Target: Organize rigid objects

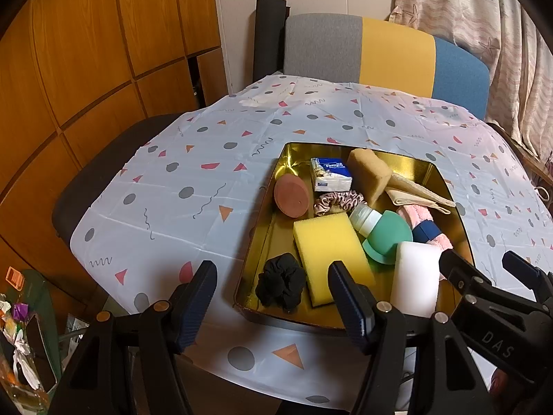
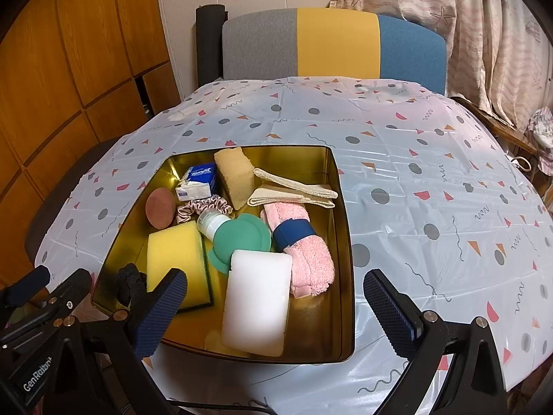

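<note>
**Gold tin packed, both grippers poised at its near edge**

Black plastic and ribbed blue pads frame the bottom of each wrist view. The left gripper (image 1: 273, 297) has its jaws spread with nothing between them, over the tin's near-left corner. The right gripper (image 2: 276, 311) is spread as well, also empty, straddling the tin's near edge.

Just beyond the fingers sits the gold tin (image 2: 342, 242) on the patterned tablecloth (image 2: 432, 173), crowded with mixed items. Nearest the right gripper lies the white foam block (image 2: 257, 304), its long axis running away from the gripper, almost in line with the fingers. Beside it on the left is the yellow sponge (image 1: 328, 252), closer to the left gripper, long axis also pointing away. Behind them rests the green silicone bottle (image 2: 238, 238) with its white cap (image 2: 211, 223) tilted toward the far left. It looks like the firmest piece here, so probably the task's thing. It lies dead ahead of the right gripper, beyond the white block, and to the right of the left one. By my reading the right hand is the nearer, though it would have to reach over the block
</note>
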### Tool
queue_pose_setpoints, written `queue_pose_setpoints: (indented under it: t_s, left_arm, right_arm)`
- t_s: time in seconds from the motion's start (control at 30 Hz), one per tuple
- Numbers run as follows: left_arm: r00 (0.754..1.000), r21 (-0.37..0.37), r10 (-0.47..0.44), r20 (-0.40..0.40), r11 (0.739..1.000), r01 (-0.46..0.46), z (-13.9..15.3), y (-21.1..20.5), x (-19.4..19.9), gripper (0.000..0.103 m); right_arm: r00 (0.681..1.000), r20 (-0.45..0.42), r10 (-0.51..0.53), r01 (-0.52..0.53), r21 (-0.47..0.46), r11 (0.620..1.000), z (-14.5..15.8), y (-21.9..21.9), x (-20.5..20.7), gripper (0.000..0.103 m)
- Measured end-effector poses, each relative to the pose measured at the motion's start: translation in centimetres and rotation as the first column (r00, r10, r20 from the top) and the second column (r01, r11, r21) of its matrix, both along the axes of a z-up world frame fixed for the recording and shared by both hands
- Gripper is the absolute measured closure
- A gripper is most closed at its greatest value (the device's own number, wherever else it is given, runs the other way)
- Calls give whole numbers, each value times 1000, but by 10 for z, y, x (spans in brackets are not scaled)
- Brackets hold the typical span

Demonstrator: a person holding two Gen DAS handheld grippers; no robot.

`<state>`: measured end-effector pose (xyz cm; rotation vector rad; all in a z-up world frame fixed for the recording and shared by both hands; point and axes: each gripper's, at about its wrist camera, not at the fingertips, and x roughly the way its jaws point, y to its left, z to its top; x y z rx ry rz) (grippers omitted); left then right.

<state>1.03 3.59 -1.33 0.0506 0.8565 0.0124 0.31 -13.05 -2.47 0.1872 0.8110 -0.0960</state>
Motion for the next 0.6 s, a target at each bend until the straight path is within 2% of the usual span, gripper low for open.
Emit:
queue_pose_setpoints:
  t_s: [0.6]
  left_arm:
    - [1000, -6, -11, 2, 1000, 11, 0, -3, -1, 35]
  right_arm:
    - [1000, 1, -7, 7, 4, 1000, -1, 0, 0, 0]
